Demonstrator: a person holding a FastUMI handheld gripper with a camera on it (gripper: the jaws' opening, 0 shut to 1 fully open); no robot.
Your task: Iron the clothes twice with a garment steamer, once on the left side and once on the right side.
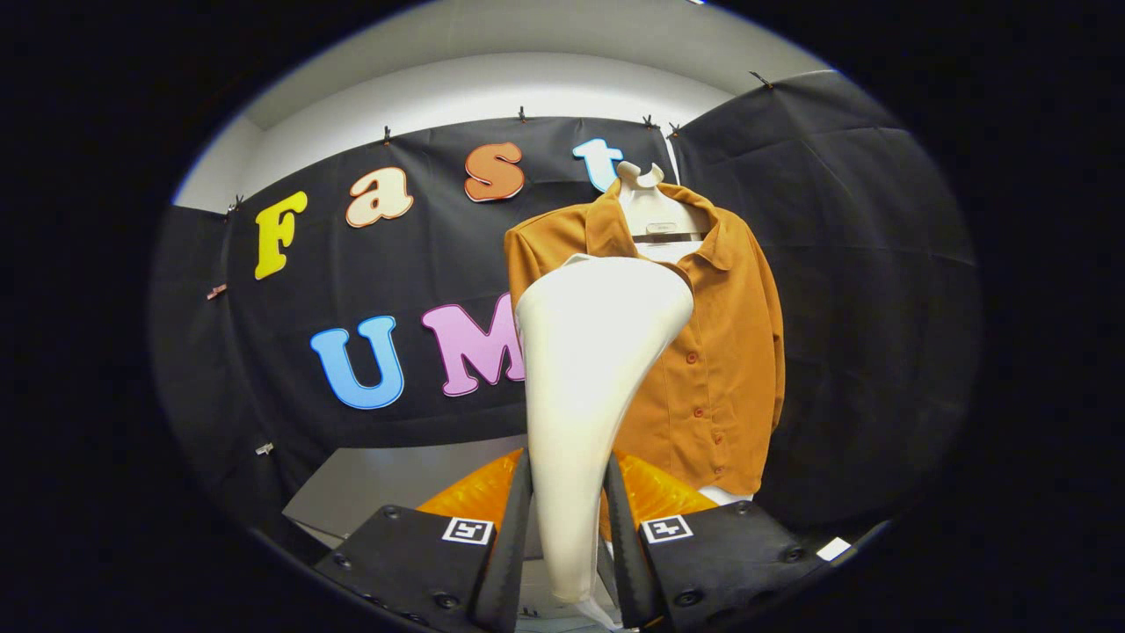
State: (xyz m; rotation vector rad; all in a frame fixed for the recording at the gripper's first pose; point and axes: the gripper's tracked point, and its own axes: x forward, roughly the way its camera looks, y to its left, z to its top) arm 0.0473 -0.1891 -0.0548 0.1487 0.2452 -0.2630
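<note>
The gripper (567,536) sits nearest the camera, its two fingers (508,545) closed in on the narrow handle of a white garment steamer (589,369), one finger pressing on each side of it. The gap between the fingers is only as wide as that handle. The steamer stands upright between them and widens toward the top into a broad, rounded head that tilts slightly to the right.

Taking the steamer as the landmark: directly behind its head, and reaching out to its right, hangs an orange shirt (721,352) with a collar and a row of buttons down the front. The steamer's head covers the shirt's left half; whether the head touches the cloth cannot be told. The shirt's right sleeve hangs straight down, well to the right of the steamer. Above the steamer's head, the shirt's open collar shows a pale hanger (655,207) with a hook at the top. The shirt's hem ends to the right of the steamer's handle, a little above the fingertips.

Behind the handle, low down on either side of it, lies something shiny and orange (655,492), partly hidden by the fingers; what it is cannot be told. To the lower left of the steamer, a light grey counter (378,488) runs back to the black cloth wall (879,264).
</note>
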